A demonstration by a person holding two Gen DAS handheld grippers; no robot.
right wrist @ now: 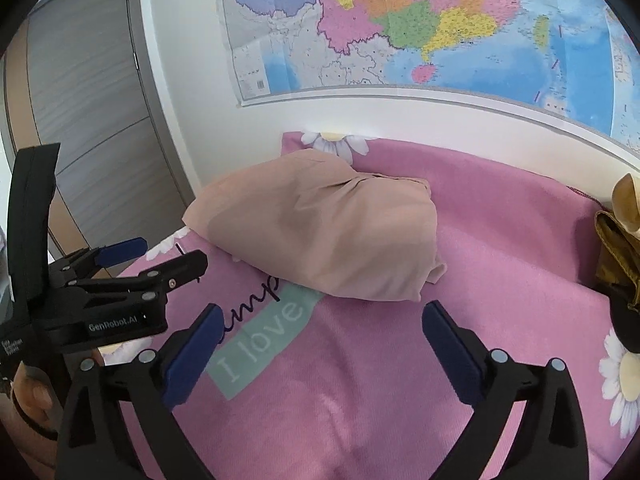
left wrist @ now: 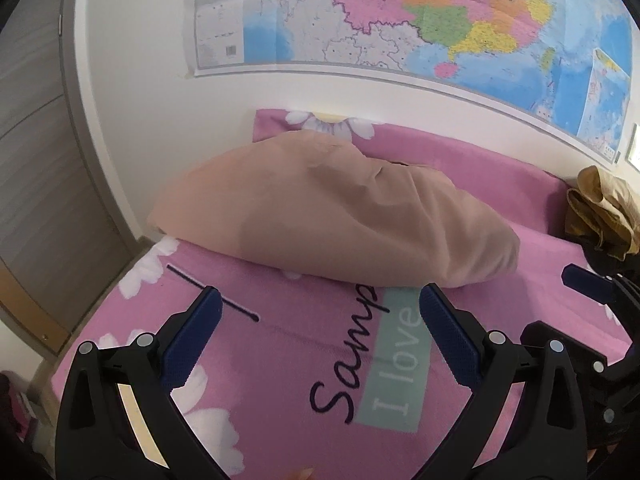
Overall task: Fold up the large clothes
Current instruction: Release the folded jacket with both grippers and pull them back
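A beige garment (left wrist: 332, 208) (right wrist: 320, 232) lies folded into a thick bundle on the pink flowered bed sheet (left wrist: 304, 352) (right wrist: 500, 264), towards the wall. My left gripper (left wrist: 320, 300) hovers just in front of the bundle, open, with only sheet between its blue pads. My right gripper (right wrist: 324, 316) is also open and empty, a little short of the bundle's near edge. In the right wrist view the left gripper (right wrist: 168, 254) shows at the left, held by a hand (right wrist: 32, 404). A crumpled mustard garment (left wrist: 600, 212) (right wrist: 620, 232) sits at the far right of the bed.
A large coloured map (left wrist: 440, 20) (right wrist: 400, 20) hangs on the white wall behind the bed. A grey-brown wardrobe door (left wrist: 40, 160) (right wrist: 88, 100) stands to the left, past the bed's left edge. Pink sheet with printed lettering (left wrist: 400, 352) lies beneath both grippers.
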